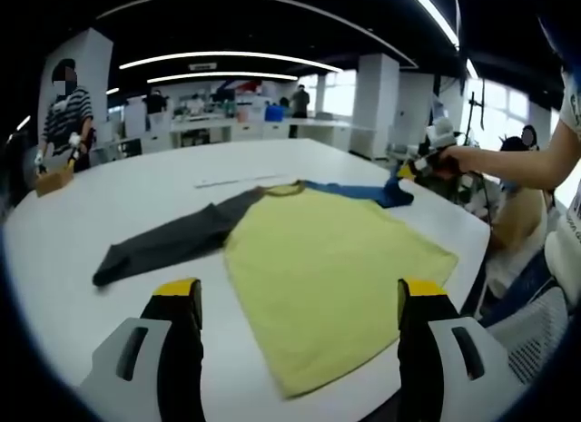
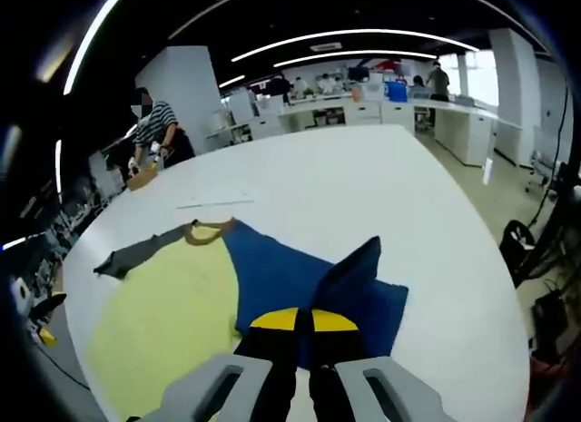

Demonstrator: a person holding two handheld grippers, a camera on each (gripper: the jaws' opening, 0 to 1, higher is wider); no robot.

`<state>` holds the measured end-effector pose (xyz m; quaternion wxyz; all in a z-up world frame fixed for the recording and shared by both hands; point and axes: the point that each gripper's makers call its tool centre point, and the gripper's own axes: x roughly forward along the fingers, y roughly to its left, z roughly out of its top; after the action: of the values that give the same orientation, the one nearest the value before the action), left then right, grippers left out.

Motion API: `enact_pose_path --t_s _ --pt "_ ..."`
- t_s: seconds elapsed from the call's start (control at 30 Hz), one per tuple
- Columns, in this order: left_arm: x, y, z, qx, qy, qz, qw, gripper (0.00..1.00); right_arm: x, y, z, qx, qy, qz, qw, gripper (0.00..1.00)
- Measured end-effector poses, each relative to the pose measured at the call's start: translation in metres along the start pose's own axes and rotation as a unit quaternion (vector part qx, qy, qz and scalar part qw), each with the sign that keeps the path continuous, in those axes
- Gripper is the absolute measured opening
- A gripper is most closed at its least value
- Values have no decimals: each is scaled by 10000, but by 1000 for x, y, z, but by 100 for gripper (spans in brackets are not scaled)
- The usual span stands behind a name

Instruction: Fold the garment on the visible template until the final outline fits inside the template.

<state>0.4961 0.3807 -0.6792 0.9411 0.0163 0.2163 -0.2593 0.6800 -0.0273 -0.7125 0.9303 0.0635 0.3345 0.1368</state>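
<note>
A long-sleeved shirt lies flat on the white table (image 1: 109, 213), with a yellow-green body (image 1: 318, 277), a dark grey sleeve (image 1: 172, 240) and a blue sleeve (image 1: 363, 191). My left gripper (image 1: 300, 295) hovers open over the shirt's near hem, its yellow-tipped jaws wide apart. At the table's right edge my right gripper (image 1: 410, 171) is shut on the blue sleeve's cuff. In the right gripper view the right gripper (image 2: 304, 322) pinches the blue sleeve (image 2: 349, 277), lifted and folded toward the yellow body (image 2: 163, 322). The grey sleeve (image 2: 136, 252) stretches away at the left.
A thin pale strip (image 1: 238, 180) lies on the table beyond the collar (image 1: 283, 190). A person in a striped top (image 1: 65, 113) works at the table's far left corner. A person's arm (image 1: 526, 163) and chairs (image 1: 536, 322) crowd the right edge. Desks and people fill the background.
</note>
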Motion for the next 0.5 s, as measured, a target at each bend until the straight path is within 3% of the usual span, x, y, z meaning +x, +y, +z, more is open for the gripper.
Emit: enact_pose_path --t_s 0.5 --pt "-2 5 -3 -28 -33 64 10000 85 23 33 6 -88 50 280 9996 0"
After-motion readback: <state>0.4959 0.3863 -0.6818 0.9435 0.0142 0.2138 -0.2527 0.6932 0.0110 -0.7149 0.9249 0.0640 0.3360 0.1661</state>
